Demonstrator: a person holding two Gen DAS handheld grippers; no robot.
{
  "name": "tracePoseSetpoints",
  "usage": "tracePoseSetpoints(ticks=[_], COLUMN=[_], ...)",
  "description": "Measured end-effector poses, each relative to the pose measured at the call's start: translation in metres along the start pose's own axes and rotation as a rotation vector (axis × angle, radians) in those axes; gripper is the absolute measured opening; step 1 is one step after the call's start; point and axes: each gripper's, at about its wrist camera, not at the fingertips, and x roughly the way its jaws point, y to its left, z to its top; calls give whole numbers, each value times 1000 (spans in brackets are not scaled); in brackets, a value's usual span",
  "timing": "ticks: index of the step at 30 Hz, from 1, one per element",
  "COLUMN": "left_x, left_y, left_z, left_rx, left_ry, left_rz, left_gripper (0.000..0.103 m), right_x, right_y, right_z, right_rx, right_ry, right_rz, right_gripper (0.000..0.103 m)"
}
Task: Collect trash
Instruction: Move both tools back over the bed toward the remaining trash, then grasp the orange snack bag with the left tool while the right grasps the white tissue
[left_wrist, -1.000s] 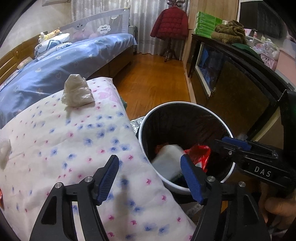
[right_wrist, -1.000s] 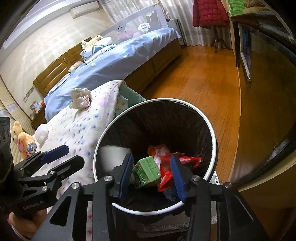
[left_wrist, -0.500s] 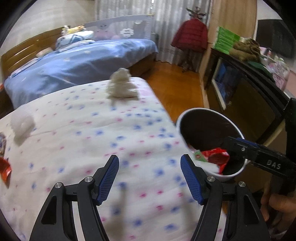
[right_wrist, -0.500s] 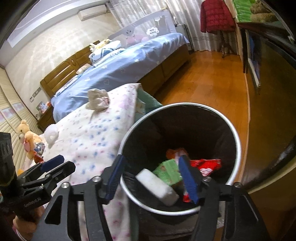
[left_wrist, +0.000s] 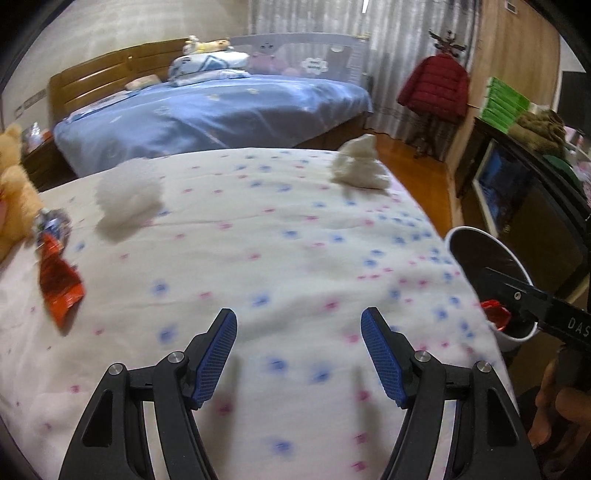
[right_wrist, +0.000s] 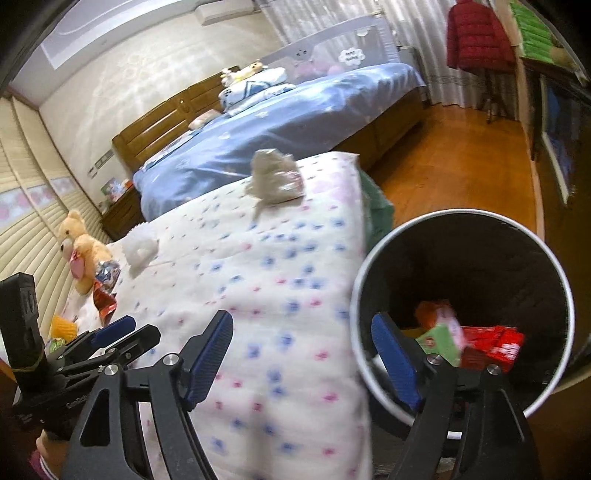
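My left gripper (left_wrist: 298, 332) hangs open over the floral quilt (left_wrist: 295, 240) with nothing between its fingers. On the quilt lie a crumpled tissue (left_wrist: 360, 168) at the far right corner, a second white tissue (left_wrist: 127, 201) at the left, and a red wrapper (left_wrist: 59, 284) beside a shiny one (left_wrist: 51, 221). My right gripper (right_wrist: 303, 332) is empty and its jaws are opening. It straddles the quilt's edge and the rim of the white bin (right_wrist: 461, 214). A green carton (right_wrist: 439, 339) and a red packet (right_wrist: 495, 343) lie in the bin.
A teddy bear (right_wrist: 81, 243) sits at the quilt's far left. A blue bed (left_wrist: 221, 110) stands behind, with wooden floor (right_wrist: 461, 155) to its right. A dark cabinet (left_wrist: 517, 192) runs along the right wall. A red jacket (left_wrist: 436, 88) hangs on a stand.
Both grippers have swung left from over the bin toward the quilt. The right jaws have widened, and the green carton that was between them now lies in the bin.
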Motion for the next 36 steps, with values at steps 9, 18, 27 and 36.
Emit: tracePoseSetpoints(ticks=[9,18,27,36], left_x=[-18,-31,-27,-1], left_y=[53,109,152,173], left_z=[-12,-18,-13,13], left_rx=[-92,-202,-293,-292], left_ry=[-15,-31,-26,-30], left_rz=[78,161,231,270], left_gripper=[70,72,74,79], right_x=[22,43,64,83], right_y=[44,71,89,67], right_z=[0,5,16,60], right_rx=[-53,-83,-118,-88], right_ry=[29,45,47,-10], right_rz=[44,66,71,11], right_gripper=[80,80,80,80])
